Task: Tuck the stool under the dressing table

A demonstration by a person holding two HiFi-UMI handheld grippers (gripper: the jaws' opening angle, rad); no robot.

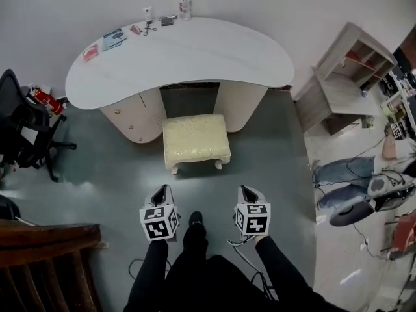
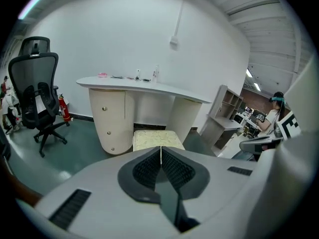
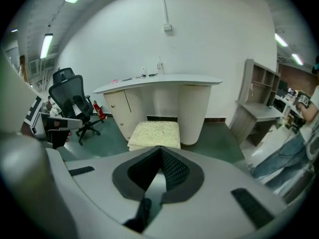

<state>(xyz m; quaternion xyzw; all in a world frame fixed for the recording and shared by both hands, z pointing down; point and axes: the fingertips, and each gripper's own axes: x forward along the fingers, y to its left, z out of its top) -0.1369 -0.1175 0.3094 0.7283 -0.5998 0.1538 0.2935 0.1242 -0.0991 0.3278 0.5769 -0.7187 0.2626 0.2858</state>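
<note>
Stool (image 1: 195, 142) sits on the floor at 12 o'clock of both claws, in front of the knee gap of the dressing table (image 1: 195, 51). Its far edge is about at the opening and most of the seat is out, so the tuck is not done. Left claw (image 1: 162, 191) and right claw (image 1: 247, 191) are both closed on nothing, side by side near the person's legs and apart from the stool. Both gripper views show the pads together and empty. Risks as I read them: the gap between the drawer pedestal (image 1: 133, 116) at the stool's 10 o'clock and the plain pedestal (image 1: 240, 106) at its 2 o'clock looks tight against the seat width. I can't tell if the stool is square to the gap, so an uneven shove from one claw would likely yaw it and jam a leg on a pedestal. Closed tips on a soft cushion may slide off or dig in. Pushing high on the seat rather than low on the frame could tip it instead of sliding it. A hard hit on a pedestal could shake the tabletop and topple the bottle (image 1: 185, 4) at its 12 o'clock edge. Cable (image 1: 135, 266) on the floor by the feet is a snag hazard when stepping in.
</note>
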